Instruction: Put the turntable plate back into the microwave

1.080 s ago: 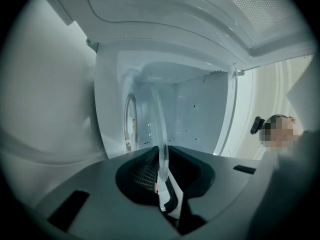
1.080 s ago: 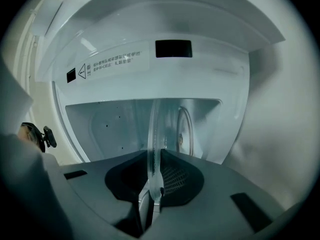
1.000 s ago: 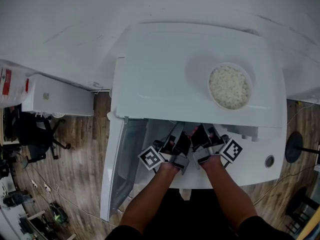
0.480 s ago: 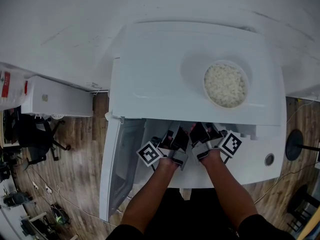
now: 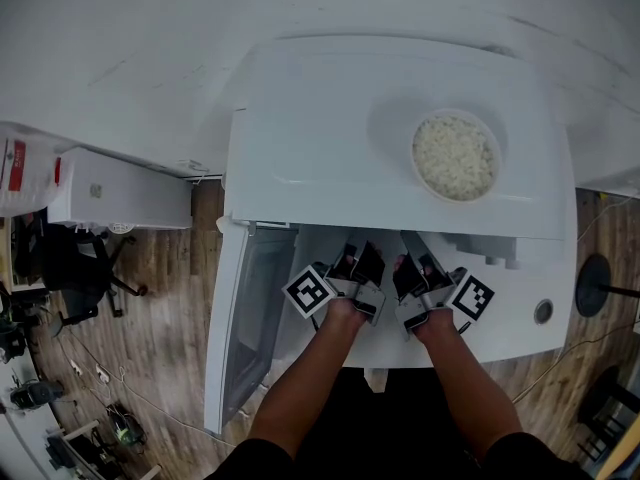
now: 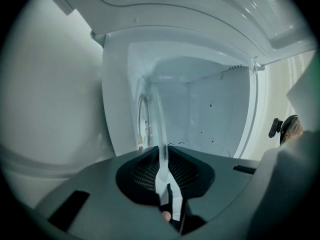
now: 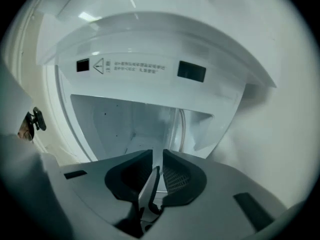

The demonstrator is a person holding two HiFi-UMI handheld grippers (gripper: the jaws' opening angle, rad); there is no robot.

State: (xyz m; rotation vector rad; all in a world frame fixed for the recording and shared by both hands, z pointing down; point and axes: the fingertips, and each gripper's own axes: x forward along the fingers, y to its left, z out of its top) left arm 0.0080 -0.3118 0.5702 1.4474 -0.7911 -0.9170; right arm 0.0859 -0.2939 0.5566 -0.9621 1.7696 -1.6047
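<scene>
The white microwave (image 5: 330, 138) stands with its door (image 5: 250, 318) swung open to the left. Both grippers point level into its opening, side by side. The clear glass turntable plate (image 6: 155, 119) stands on edge in the left gripper view, its rim pinched between the pads of my left gripper (image 6: 161, 159) (image 5: 360, 258). In the right gripper view the plate (image 7: 179, 126) is again edge-on, with my right gripper (image 7: 159, 156) (image 5: 412, 253) shut on its rim. Both pairs of jaws have just been closing slightly on the glass. Behind the plate lies the white cavity (image 6: 210, 114).
A bowl of rice (image 5: 455, 156) sits on top of the microwave at the right. A round button (image 5: 543, 311) is on its front panel. Down on the wooden floor are a white box (image 5: 120, 190), an office chair (image 5: 75, 268) and a black round stand base (image 5: 598, 286).
The right gripper pushed a little toward the opening and drew back again. The left gripper has barely shifted. Both still hold the plate at the cavity mouth.
</scene>
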